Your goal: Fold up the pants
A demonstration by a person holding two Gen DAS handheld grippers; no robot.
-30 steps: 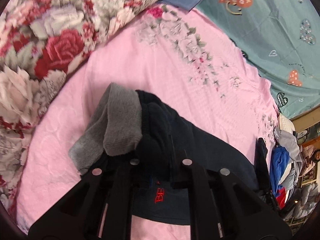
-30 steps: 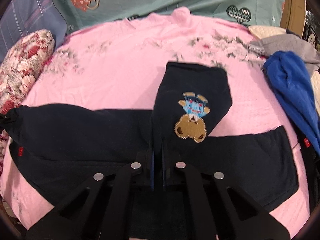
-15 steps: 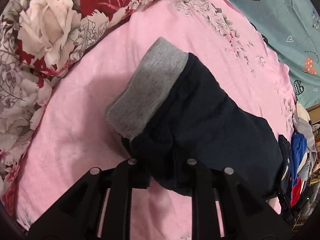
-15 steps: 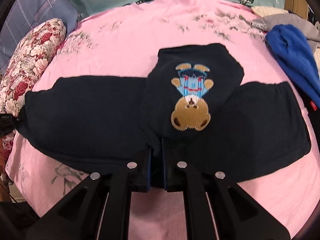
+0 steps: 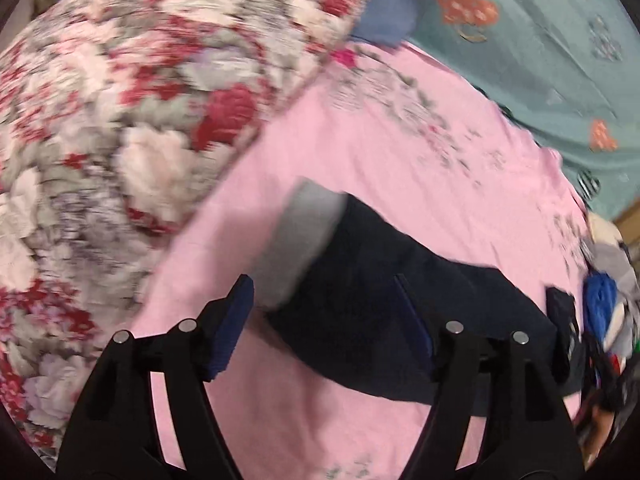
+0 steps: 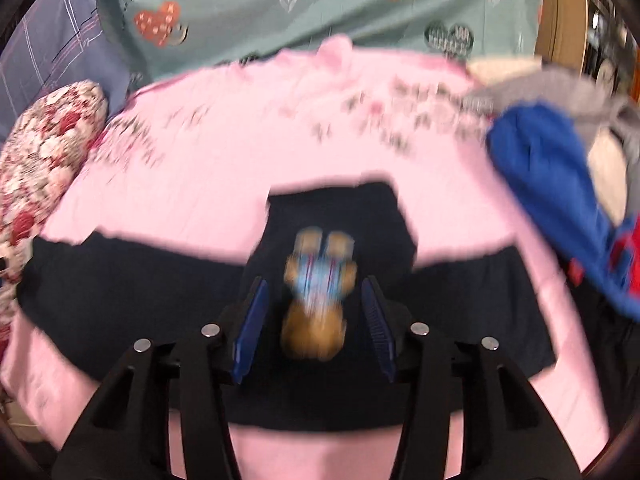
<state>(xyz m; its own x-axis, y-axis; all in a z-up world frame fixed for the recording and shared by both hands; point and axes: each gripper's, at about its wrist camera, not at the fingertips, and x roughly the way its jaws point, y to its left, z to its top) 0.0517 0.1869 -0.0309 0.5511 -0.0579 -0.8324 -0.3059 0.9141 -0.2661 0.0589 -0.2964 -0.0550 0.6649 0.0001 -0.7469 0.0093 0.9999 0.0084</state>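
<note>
At the left edge of the bed we see the floral quilt (image 5: 132, 128), rolled in a thick bundle with red and white roses, lying on the pink bedsheet (image 5: 400, 168). Just to the right of it lie the dark navy pants (image 5: 380, 320), folded into a long flat band that runs across the near part of the sheet, parallel to its near edge. Their grey ribbed cuff (image 5: 300, 240) is at the left end, close to the quilt but not touching it. Our left gripper (image 5: 328, 328) hangs over this end; its jaws are spreading apart, and the cloth lies below and between them, but the blue pads (image 5: 232, 328) do not press it. More to the right, near the middle of the band, one part is folded up towards the far edge of the bed and shows a teddy bear patch (image 6: 316, 296), blurred in the picture. Our right gripper (image 6: 316, 328) is above it; its jaws are also opening, the patch is seen between the pads, and nothing is pinched. At the right edge of the bed there is a blue garment (image 6: 560, 208) among a pile of other clothes. Behind the far edge hangs a teal cloth with hearts (image 6: 320, 4).
</note>
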